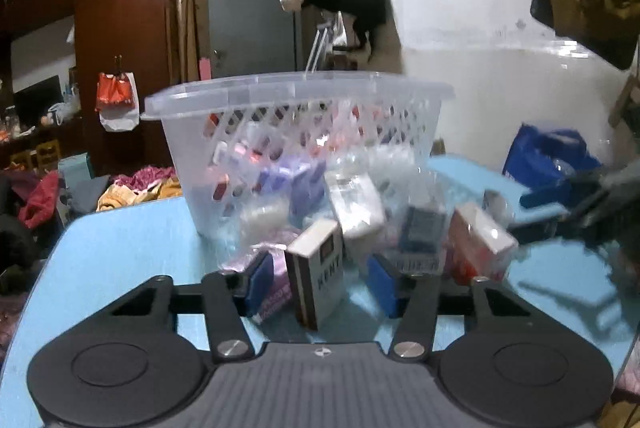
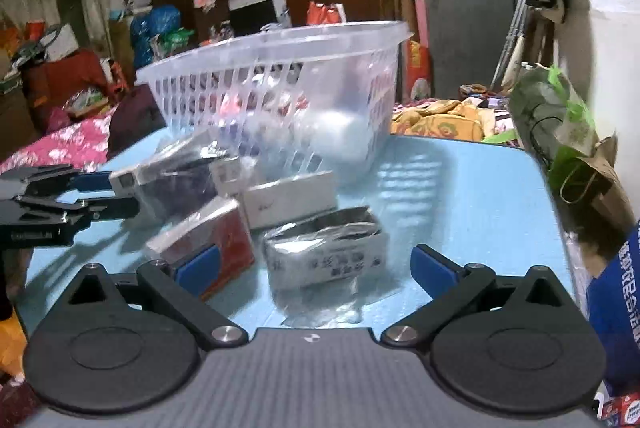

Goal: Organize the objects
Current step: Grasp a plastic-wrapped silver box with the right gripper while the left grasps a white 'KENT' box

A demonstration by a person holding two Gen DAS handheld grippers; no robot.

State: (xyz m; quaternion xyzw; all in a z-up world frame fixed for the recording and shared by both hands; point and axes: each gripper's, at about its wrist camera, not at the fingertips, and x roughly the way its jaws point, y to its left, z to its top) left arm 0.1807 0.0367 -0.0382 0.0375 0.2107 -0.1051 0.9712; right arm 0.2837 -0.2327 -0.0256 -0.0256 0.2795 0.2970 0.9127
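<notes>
Where legible, "KENT" box [image 1: 320,268].

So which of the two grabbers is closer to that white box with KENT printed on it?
The left. The KENT box stands between the open fingers of the left gripper. The right gripper is open around a silver packet further along the pile.

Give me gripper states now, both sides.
Left gripper: open, straddling the Kent box, not clamped.
Right gripper: open, around the foil-wrapped pack, holding nothing.
</notes>
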